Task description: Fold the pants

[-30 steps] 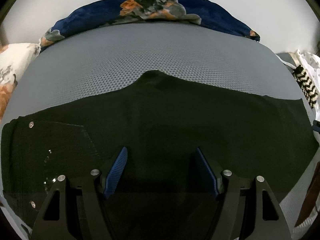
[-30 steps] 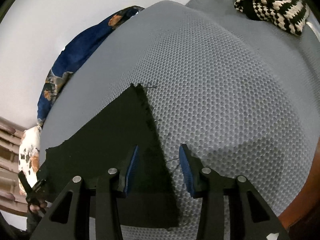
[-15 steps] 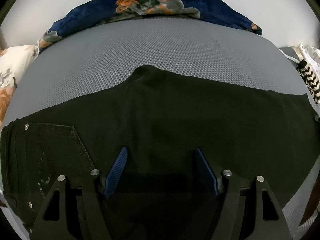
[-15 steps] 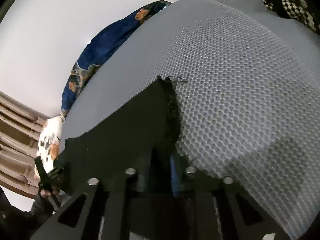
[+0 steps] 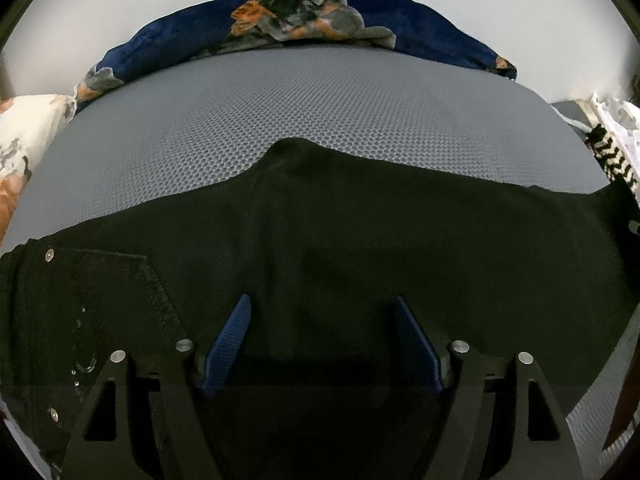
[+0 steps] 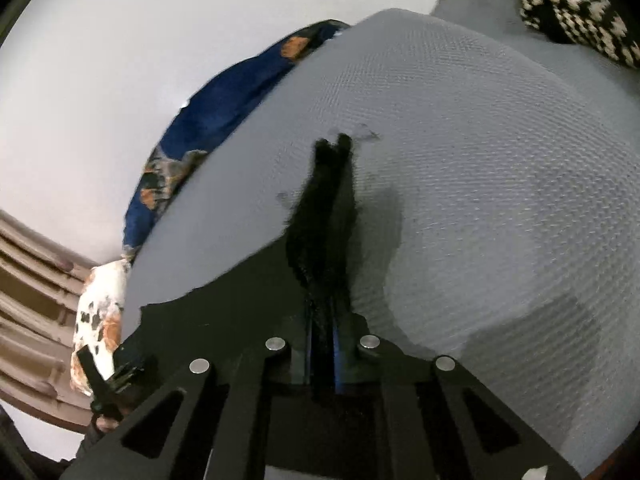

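Left wrist view: black pants (image 5: 360,240) spread across the near half of the grey mesh mattress (image 5: 320,112), bare mesh beyond up to the blue blanket (image 5: 432,32). The left gripper (image 5: 322,316) gapes wide over the cloth.

Right wrist view: the right gripper (image 6: 324,336) is clamped on the lifted pants hem (image 6: 324,216); open mesh lies right and far.
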